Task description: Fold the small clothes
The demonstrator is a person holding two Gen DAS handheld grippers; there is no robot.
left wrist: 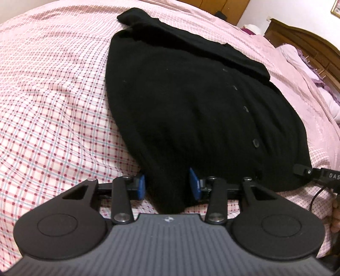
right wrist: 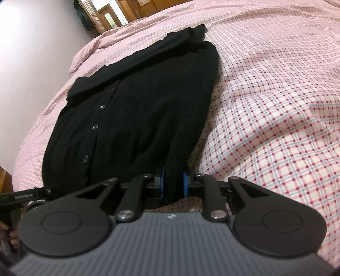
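Observation:
A black buttoned cardigan (left wrist: 191, 102) lies flat on the bed, sleeve folded across its far end, hem toward me. In the left wrist view my left gripper (left wrist: 167, 185) is at the hem's left corner, its blue pads (left wrist: 194, 183) closed on a bunched fold of the knit. In the right wrist view the same cardigan (right wrist: 131, 106) stretches away, and my right gripper (right wrist: 173, 183) pinches the hem's right corner tightly between its blue pads (right wrist: 185, 182). Both corners are slightly gathered at the jaws.
The bed has a pink checked sheet (left wrist: 53, 106) with a plain pink blanket (left wrist: 297, 89) beside it. A wooden headboard (left wrist: 308, 42) and pillows are at the far right. A wall and doorway (right wrist: 110, 14) lie beyond the bed's edge.

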